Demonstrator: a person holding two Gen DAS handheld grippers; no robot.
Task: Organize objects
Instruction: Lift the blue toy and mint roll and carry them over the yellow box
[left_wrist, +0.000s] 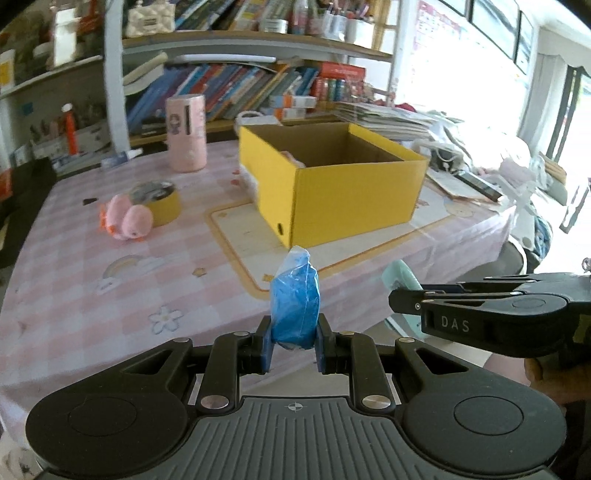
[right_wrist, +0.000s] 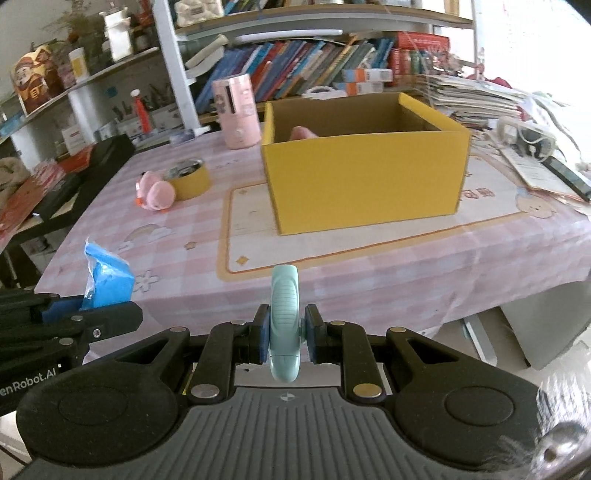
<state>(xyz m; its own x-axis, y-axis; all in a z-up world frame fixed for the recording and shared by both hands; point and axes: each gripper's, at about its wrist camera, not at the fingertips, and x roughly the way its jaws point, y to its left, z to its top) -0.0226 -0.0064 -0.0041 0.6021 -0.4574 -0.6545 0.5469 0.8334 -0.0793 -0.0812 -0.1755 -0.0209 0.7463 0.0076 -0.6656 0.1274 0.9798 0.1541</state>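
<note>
The left gripper (left_wrist: 294, 341) clamps a blue packet (left_wrist: 295, 306). The right gripper (right_wrist: 283, 338) clamps a mint-green gadget (right_wrist: 283, 317), both off the table's (right_wrist: 369, 273) near edge.

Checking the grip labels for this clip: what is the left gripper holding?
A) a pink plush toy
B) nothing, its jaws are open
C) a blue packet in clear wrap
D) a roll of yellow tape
C: the left gripper is shut on the blue packet, while the tape roll and the plush toy lie on the table.
</note>
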